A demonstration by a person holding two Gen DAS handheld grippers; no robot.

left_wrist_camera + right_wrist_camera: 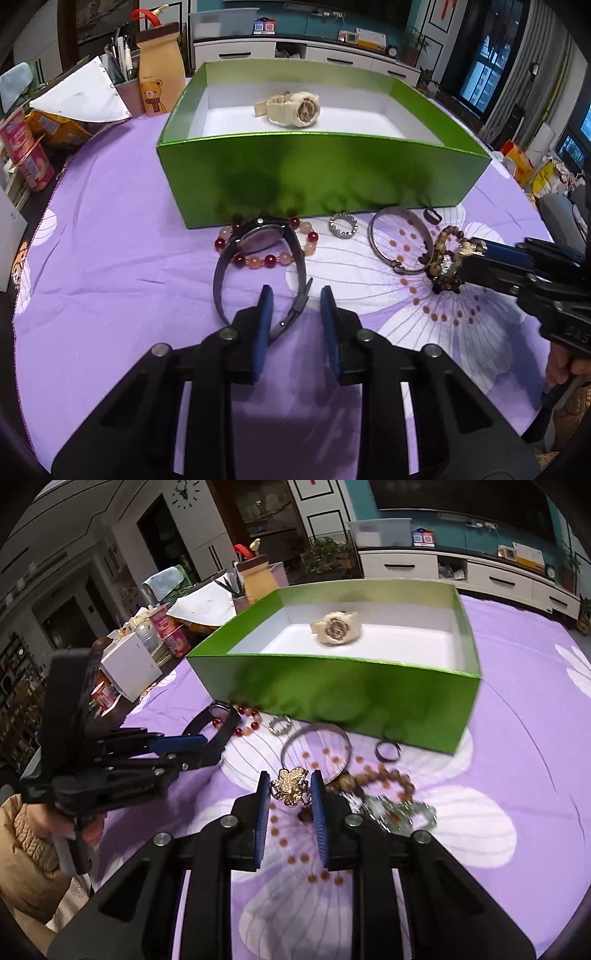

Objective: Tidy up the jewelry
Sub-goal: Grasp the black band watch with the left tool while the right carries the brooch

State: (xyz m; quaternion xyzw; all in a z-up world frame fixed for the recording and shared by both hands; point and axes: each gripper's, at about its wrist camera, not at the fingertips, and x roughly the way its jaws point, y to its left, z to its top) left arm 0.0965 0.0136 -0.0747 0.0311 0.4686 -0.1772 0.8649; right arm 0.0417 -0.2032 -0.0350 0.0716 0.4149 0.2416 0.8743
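A green box holds a cream watch on its white floor. In front of it lie a black watch over a red-and-pink bead bracelet, a silver ring, a metal bangle and a brown bead bracelet. My left gripper straddles the black watch's strap. The strap leans on the left pad and stands apart from the right one. My right gripper is shut on a gold flower brooch just above the cloth.
A purple flowered cloth covers the table. A bear-print carton, a pen cup and snack packs crowd the far left edge. A small dark ring and a clear glass ornament lie near the right gripper.
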